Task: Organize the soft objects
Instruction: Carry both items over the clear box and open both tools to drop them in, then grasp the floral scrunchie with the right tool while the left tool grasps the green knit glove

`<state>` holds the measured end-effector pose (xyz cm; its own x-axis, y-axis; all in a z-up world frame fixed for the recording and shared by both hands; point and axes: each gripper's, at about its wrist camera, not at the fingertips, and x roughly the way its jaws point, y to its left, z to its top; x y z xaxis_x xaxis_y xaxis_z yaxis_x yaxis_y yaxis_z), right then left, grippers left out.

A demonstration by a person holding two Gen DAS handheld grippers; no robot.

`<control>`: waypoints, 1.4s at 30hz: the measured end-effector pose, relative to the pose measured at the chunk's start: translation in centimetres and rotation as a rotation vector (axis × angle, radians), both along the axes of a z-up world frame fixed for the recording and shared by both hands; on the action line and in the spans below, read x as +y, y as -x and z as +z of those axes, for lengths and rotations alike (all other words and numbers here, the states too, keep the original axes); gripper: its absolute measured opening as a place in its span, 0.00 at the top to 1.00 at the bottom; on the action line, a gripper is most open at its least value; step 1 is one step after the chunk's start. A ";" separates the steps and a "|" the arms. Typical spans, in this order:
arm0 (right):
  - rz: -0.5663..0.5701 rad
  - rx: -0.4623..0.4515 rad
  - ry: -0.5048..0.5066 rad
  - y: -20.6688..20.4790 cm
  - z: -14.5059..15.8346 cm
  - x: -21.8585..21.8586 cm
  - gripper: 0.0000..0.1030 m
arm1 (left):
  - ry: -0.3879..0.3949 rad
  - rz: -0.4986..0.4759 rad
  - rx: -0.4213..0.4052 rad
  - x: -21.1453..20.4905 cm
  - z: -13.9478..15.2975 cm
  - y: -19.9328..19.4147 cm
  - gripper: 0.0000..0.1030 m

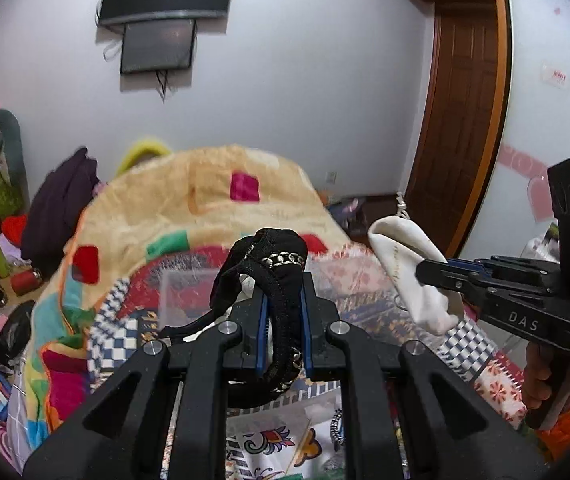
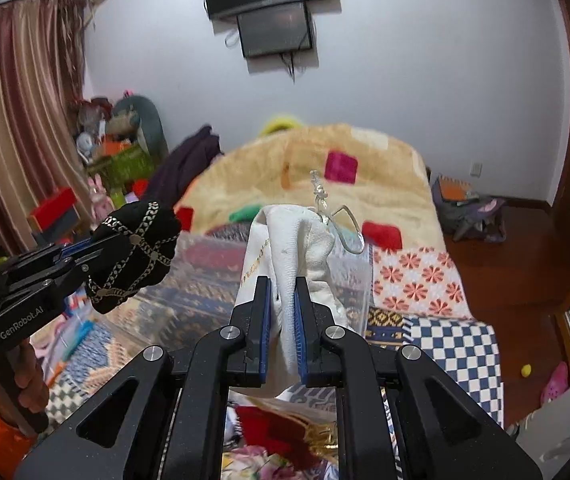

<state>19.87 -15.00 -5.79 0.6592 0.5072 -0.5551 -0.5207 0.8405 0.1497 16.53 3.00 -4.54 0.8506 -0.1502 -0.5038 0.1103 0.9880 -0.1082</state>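
Holding both items clear above the bed (image 2: 437, 280), we keep the left hand-held gripper (image 1: 283, 300) clamped on the black pouch (image 1: 273, 264) and the right hand-held gripper (image 2: 283, 300) clamped on the white pouch (image 2: 293, 248). We judge the clear bin (image 1: 189, 292) just ahead and below to be the drop spot, so we lower each pouch fully over it before parting the fingers.

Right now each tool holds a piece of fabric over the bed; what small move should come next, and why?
Probably lower the left tool toward the clear plastic box just below it. It is shut on the black chain-print cloth, held in the air, while the right tool grips the white cloth alongside.
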 end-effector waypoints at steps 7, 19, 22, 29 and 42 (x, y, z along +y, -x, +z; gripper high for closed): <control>0.012 0.097 0.075 -2.2 -3.6 1.3 0.91 | -0.013 -0.025 0.129 -0.7 -4.1 -3.2 0.87; 0.043 0.159 0.130 -2.4 -4.5 2.2 0.70 | -0.001 -0.052 0.222 -1.7 -5.8 -3.9 0.60; 0.029 0.133 0.107 -1.9 -3.6 1.7 0.51 | 0.012 -0.046 0.201 -1.4 -4.8 -3.0 0.50; 0.004 0.043 0.043 0.7 0.1 -0.3 0.35 | 0.025 -0.042 0.131 -1.1 -1.6 0.3 0.30; 0.004 0.020 0.009 6.4 0.5 -2.4 0.21 | 0.000 -0.024 0.094 -1.8 -0.8 7.7 0.05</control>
<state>13.47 -17.41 -5.34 0.6460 0.5048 -0.5726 -0.5208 0.8399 0.1528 8.79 1.20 -5.34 0.7955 -0.1702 -0.5816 0.1233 0.9851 -0.1195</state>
